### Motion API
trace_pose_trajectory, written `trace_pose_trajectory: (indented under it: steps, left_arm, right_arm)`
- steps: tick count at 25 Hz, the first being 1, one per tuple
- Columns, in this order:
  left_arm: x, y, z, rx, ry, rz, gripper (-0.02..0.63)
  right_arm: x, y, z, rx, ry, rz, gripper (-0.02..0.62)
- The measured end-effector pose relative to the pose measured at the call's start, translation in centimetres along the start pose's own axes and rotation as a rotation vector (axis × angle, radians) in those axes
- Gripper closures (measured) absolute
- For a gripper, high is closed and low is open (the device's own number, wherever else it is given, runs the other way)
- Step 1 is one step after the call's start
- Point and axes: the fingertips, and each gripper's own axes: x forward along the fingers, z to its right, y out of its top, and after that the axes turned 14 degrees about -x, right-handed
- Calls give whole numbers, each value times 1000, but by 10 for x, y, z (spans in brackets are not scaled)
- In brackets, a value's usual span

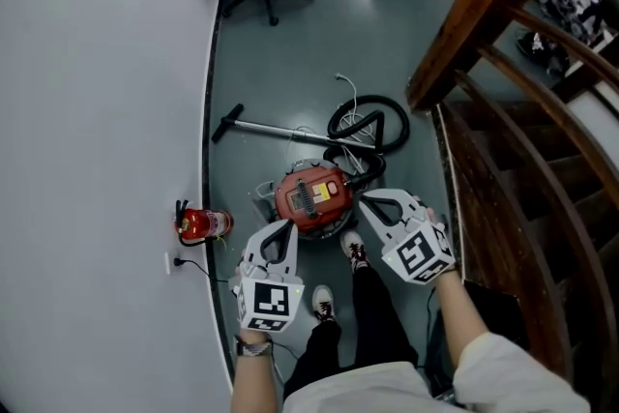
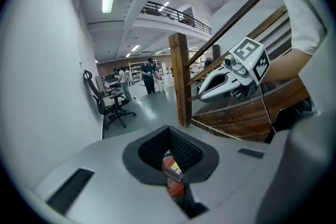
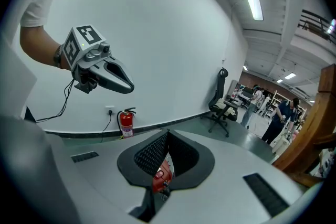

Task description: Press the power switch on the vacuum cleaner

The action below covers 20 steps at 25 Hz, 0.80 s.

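Red canister vacuum cleaner point(image 1: 311, 198) with a dark grille on top sits on the grey floor point(image 1: 290, 44), just beyond our shoes point(image 1: 354, 250), between both claws. Its black coiled hose point(image 1: 368, 126) and silver metal wand point(image 1: 280, 129) lie on its far side. We judge the body to be hard plastic, stiff and fairly heavy, though on the smooth floor it may roll or slide under a sideways push. So we press straight down on the switch and take no hold. We can't pick out the switch from above. The white left gripper point(image 1: 280, 232) hovers at its near-left edge and the white right gripper point(image 1: 372, 203) at its near-right. Both have jaws together and nothing held, which suits poking. The white wall point(image 1: 97, 111) and red fire extinguisher point(image 1: 198, 223) are on the left, and the brown wooden staircase point(image 1: 484, 14) crowds the right. There is open floor on the far side. The hose loops are a snag risk.
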Motion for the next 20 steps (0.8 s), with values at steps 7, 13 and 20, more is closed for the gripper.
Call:
trace_pose_trajectory:
  steps: [7,13,20]
  left_arm:
    - [34,-28,-10,-45,11,-35,606]
    - [58,-61,-19,-75,49,-76,606]
    - [86,-94,-33,-128,72,-114,606]
  right_arm:
    - [32,-34,-9,13,27,-13,572]
    - [56,-60,-18,36,59,-18,572]
    - [86,-90,-35,49,112,-45,572]
